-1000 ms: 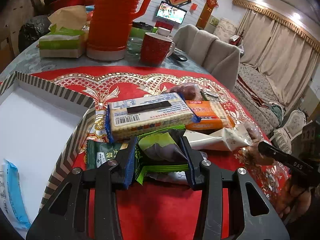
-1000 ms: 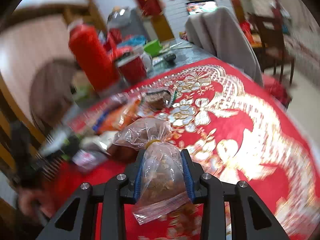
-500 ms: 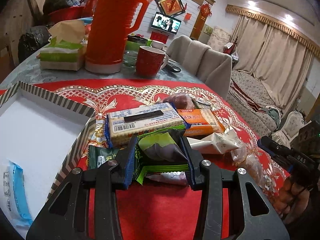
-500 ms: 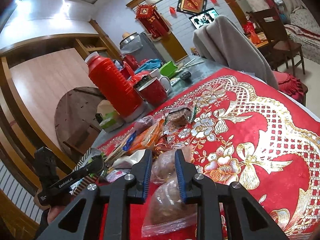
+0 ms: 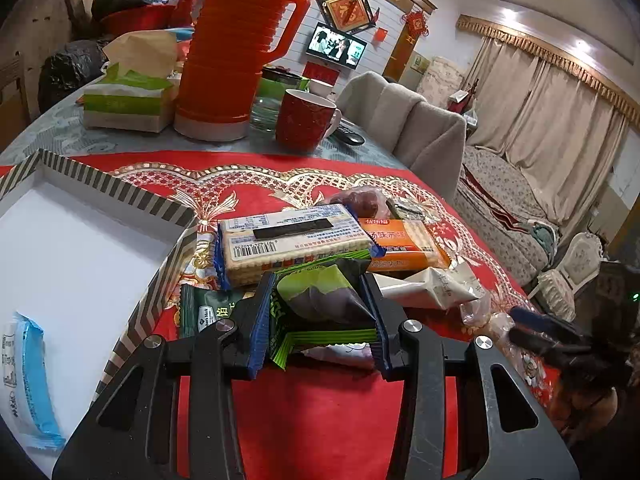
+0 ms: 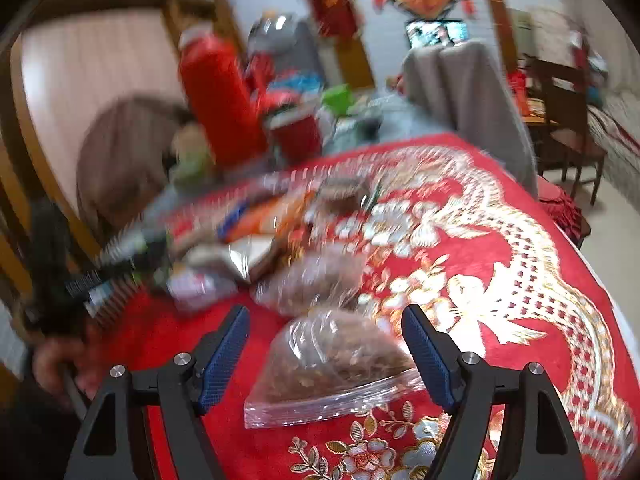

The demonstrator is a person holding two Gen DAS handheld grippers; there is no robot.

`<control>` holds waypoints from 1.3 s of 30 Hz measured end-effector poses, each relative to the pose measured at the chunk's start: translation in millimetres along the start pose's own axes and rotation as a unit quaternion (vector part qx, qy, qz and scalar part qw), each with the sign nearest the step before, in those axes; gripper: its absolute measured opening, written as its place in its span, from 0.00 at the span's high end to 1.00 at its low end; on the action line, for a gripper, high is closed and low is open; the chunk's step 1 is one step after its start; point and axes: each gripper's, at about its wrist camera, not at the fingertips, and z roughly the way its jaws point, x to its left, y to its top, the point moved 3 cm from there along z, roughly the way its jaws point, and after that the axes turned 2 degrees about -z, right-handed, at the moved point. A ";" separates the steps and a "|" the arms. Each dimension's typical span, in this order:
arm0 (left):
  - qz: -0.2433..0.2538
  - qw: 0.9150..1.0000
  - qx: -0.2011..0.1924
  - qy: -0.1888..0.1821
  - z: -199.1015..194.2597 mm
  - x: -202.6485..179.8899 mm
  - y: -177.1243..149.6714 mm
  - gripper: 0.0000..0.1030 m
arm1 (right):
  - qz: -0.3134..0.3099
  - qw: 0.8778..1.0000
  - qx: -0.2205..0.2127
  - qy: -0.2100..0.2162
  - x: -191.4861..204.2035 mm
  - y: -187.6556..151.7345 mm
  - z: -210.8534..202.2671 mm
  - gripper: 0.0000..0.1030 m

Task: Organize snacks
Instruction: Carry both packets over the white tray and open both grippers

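Note:
My left gripper [image 5: 318, 312] is shut on a green and purple snack packet [image 5: 320, 300], held just above the snack pile. Behind it lie a blue-edged cracker pack [image 5: 294, 240], an orange cracker pack [image 5: 404, 244] and a white wrapper [image 5: 428, 288]. The striped box [image 5: 108, 188] stands at the left with a blue-white packet [image 5: 26, 376] inside. In the blurred right wrist view, my right gripper [image 6: 326, 350] has its jaws opening wide around a clear bag of brown snacks [image 6: 332, 364] that lies on the red cloth, pads clear of it.
A tall red thermos [image 5: 236, 48], red mug [image 5: 304, 118], tissue box [image 5: 128, 100] and glass jar stand at the table's far side. A draped chair [image 5: 412, 128] is behind the table. A dark green packet [image 5: 204, 312] lies by the box wall.
My right gripper let go of the clear bag and its jaws spread apart; the bag now rests on the cloth. The left gripper keeps its grip on the green packet, hardly moved.

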 end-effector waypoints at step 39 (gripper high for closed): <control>-0.063 0.991 -0.111 0.033 -106.7 41.1 -11.4 0.61 | -0.020 0.989 -0.113 0.089 117.4 24.4 15.2 0.61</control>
